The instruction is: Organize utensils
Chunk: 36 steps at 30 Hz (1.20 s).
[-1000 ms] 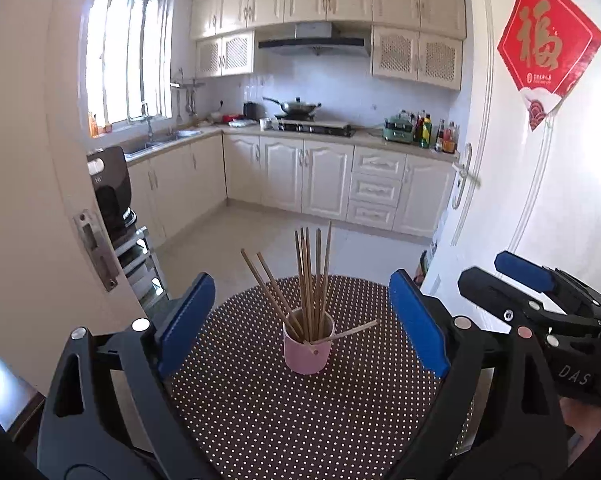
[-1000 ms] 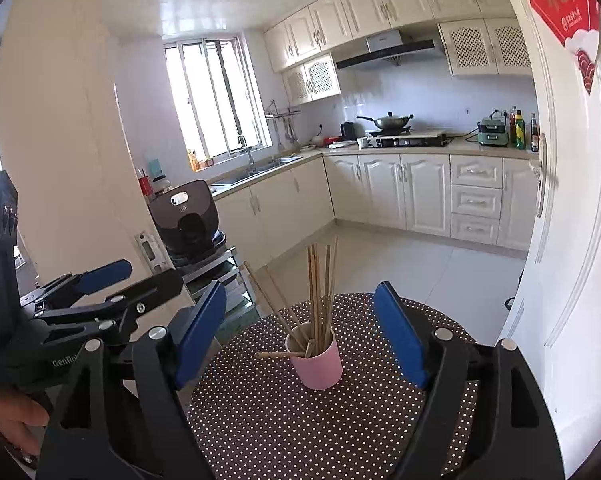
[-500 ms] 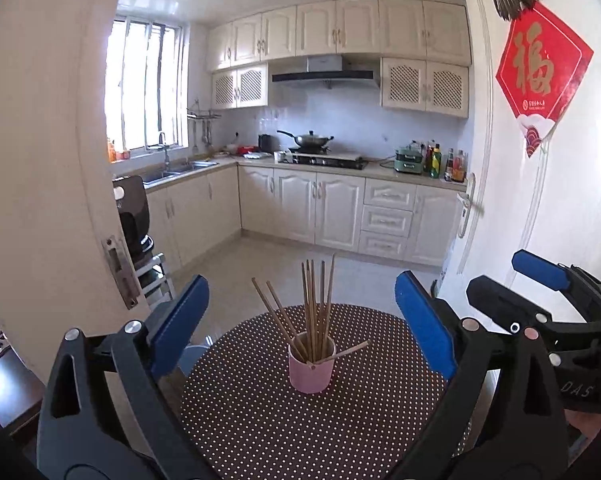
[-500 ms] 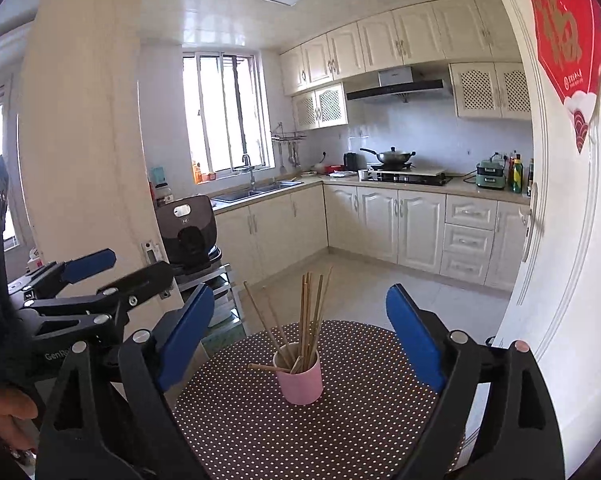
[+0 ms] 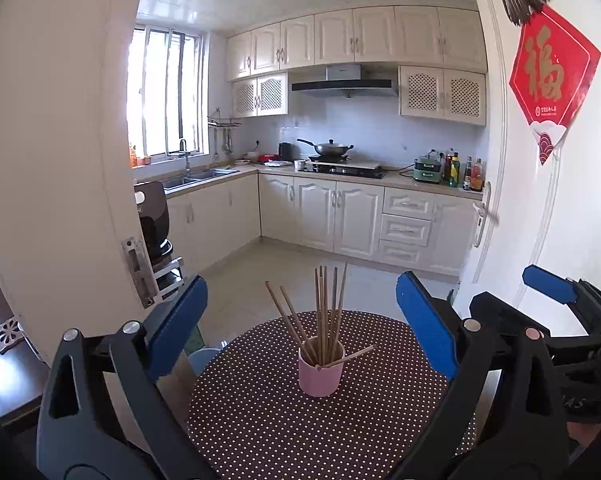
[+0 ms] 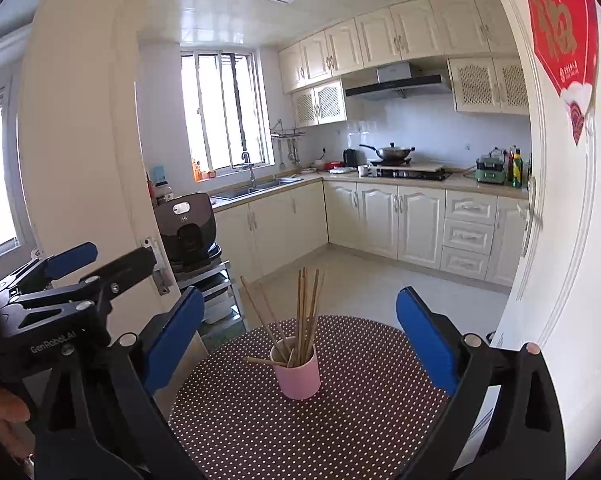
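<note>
A kitchen doorway, seen from two hand-held grippers over a small round table [image 5: 260, 432] covered in a dark, white-dotted cloth. At 9 o'clock in the left wrist view stands the door frame [image 5: 60, 160], its metal strike plate at the edge. The left gripper [image 5: 302, 320] is released, its blue pads spread wide at 8 and 4 o'clock with nothing between them; its jaws have just been opening. At 6 o'clock, near the middle of the table, sits a pink cup [image 5: 320, 372] holding a bundle of wooden chopsticks [image 5: 326, 312]. Most stand close to upright, two lean toward 11 o'clock, and one lies across the rim with its tip pointing toward 3 o'clock. At 3 o'clock, the right gripper [image 6: 300, 324] is likewise released, well apart from the cup, its jaws having just been opening, nothing gripped. On the open door at 2 o'clock hangs a red paper decoration [image 5: 552, 76]. Behind, cream cabinets [image 5: 340, 216] line the kitchen, with a wok [image 5: 332, 148] on the stove.
</note>
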Tool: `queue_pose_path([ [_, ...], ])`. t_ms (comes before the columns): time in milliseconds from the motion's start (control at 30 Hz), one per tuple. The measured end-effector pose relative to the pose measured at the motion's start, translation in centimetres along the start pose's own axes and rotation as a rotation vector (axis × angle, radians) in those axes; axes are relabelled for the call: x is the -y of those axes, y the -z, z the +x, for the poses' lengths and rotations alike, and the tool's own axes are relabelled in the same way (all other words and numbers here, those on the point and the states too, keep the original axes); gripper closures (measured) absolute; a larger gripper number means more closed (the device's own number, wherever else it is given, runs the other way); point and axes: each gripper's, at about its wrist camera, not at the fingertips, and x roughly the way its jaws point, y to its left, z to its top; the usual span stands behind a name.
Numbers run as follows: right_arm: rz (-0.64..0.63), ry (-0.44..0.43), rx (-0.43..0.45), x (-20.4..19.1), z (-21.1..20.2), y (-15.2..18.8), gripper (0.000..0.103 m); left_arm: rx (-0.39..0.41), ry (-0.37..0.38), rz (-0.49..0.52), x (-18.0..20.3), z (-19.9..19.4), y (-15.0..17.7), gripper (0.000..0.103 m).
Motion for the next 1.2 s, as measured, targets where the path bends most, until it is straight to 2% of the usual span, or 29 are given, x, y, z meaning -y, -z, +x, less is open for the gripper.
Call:
queue_pose_path([
  [633,-0.083,0.035,0.029,-1.5,-1.1,0.0,0.009,0.034,-0.023,-0.015,-0.5,-0.7,0.0,0.008],
  [1200,-0.094,0.055,0.043,-1.1,-1.2,-0.1,0.009,0.041,-0.022,-0.008,-0.2,-0.5,0.1,0.008],
])
